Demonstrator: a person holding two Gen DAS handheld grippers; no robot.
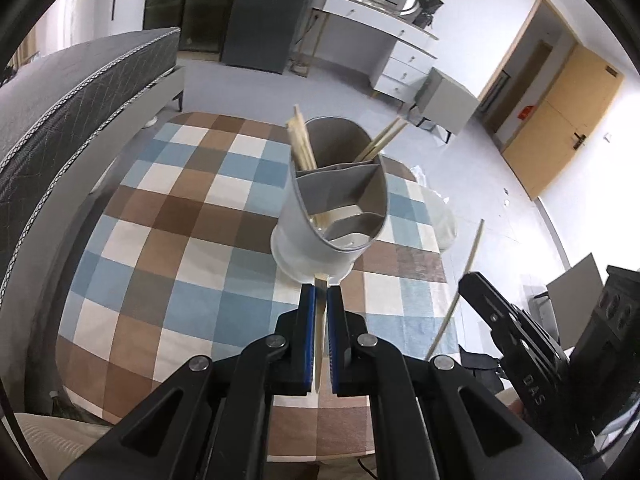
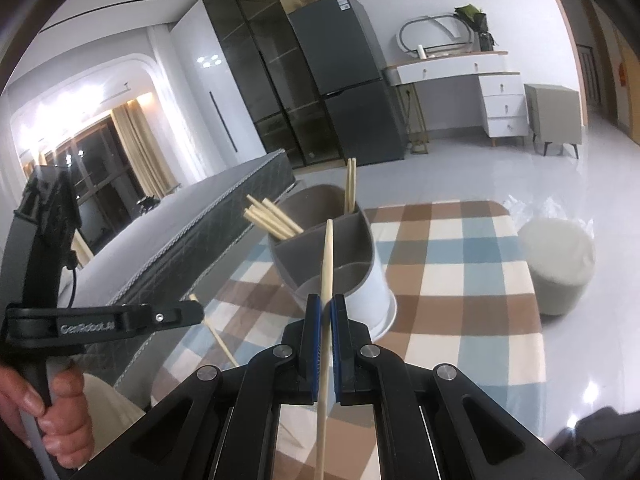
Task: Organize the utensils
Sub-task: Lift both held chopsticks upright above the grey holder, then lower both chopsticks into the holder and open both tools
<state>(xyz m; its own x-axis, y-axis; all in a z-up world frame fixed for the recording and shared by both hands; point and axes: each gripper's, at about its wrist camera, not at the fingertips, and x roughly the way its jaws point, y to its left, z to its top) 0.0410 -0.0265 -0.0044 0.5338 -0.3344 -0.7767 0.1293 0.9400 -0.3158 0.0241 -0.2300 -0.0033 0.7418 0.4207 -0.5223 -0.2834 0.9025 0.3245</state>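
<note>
Both claws are clamped on chopsticks. The left claw (image 1: 320,292) grips one pale wooden chopstick (image 1: 320,320) between its blue pads (image 1: 307,320), the stick running lengthwise along the fingers with its tip just at the near base of the utensil holder (image 1: 332,216). The right claw (image 2: 326,304) likewise pinches a second chopstick (image 2: 327,264), whose tapered tip rises toward 12 o'clock in front of the holder's rim. The holder is a grey and white divided cup standing on the desk (image 1: 168,240), which wears a blue, brown and white checked cloth. Chopsticks already stand in its rear compartments: a bundle (image 1: 300,144) at 11 o'clock and a pair (image 1: 384,140) at 1 o'clock; the near compartments appear vacant, though their floors are partly hidden. Judgement: the sticks are light, rigid and smooth, liable to pivot or slip in a narrow pinch; a hold nearer mid-length should keep them aligned for insertion. The holder looks light and top-heavy, so a sideways knock could tip it. Obstructions: the leaning sticks and the inner dividers restrict entry. A bed (image 1: 80,92) lies at 9 o'clock and a round stool (image 2: 560,264) at 3 o'clock, both clear of the work.
</note>
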